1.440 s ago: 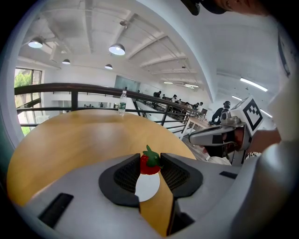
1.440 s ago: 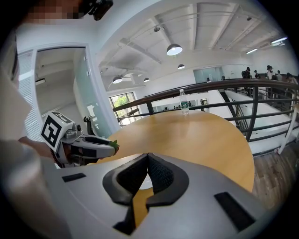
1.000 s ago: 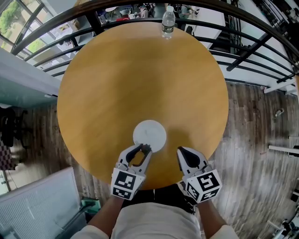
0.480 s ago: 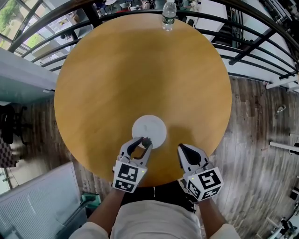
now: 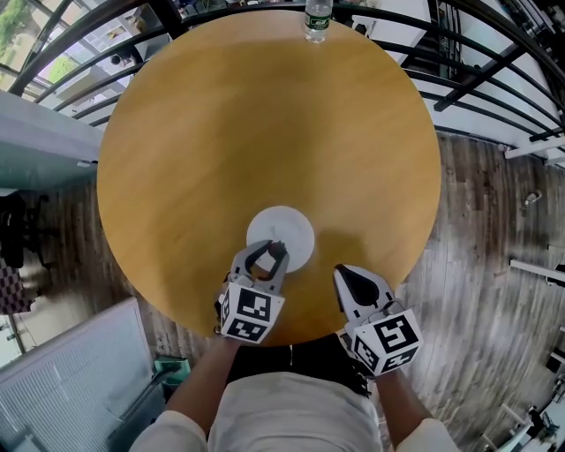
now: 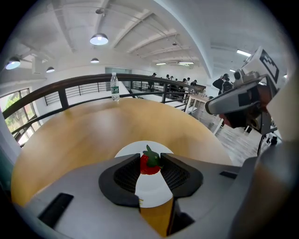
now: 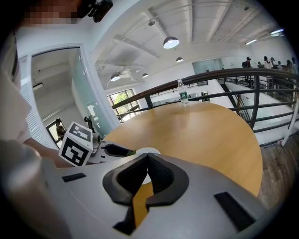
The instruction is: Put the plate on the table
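Left gripper is now reaching further forward than a second ago, its tips lying over the plate's near rim rather than just short of it. Its marker cube is sitting closer to the table edge too. Bottle is showing higher in the head view, cut by the top edge; likely the head is tilting, not the bottle moving.

Plate: white, round, lying flat on the table, near the edge closest to the person and a little left of centre.

Left gripper view: the jaws are pinching a strawberry between their tips, red body with green cap up, pads pressing on both sides. The berry is hanging over the plate; whether it is touching the plate I cannot tell. In the head view it is showing only as a dark speck at the tips.

Right gripper: hovering over the near table edge, just right of the plate and apart from it. Right gripper view is showing its jaws closed, tips meeting, with nothing between them.

Bottle is standing upright at the far edge, well apart from the plate. Dark railing is curving round behind the table.
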### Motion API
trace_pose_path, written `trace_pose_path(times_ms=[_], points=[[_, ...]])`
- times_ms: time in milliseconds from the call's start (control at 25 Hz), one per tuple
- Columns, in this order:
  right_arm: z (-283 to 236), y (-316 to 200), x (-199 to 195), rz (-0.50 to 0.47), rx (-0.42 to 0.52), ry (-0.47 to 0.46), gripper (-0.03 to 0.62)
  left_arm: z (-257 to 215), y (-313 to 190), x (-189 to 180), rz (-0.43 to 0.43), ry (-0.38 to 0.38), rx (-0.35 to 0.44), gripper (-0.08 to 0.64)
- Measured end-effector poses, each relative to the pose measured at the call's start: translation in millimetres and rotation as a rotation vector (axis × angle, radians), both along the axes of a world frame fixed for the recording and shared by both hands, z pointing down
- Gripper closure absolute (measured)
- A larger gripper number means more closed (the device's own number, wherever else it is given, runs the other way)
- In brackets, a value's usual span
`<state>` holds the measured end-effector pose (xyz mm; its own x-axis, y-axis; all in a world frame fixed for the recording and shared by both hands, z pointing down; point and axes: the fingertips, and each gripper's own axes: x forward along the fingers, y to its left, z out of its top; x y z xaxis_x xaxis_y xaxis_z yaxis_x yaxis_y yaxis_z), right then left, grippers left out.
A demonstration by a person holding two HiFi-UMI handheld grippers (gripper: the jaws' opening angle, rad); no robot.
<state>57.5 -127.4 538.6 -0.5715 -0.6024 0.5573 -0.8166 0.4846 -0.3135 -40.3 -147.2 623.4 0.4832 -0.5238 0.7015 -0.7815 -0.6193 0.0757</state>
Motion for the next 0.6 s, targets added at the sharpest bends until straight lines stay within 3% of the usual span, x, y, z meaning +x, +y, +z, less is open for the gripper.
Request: trace_pose_path(times_ms=[280, 600], points=[[4.3, -3.7, 2.9, 0.004, -0.013, 0.001, 0.568, 19.8, -12.3, 4.6, 0.076, -0.122, 0.042, 0.41], [8.8, -7.9, 8.4, 0.016, -0.023, -0.001, 0.568, 34.1, -16.0, 9.9, 0.098, -0.136, 0.018, 0.41]])
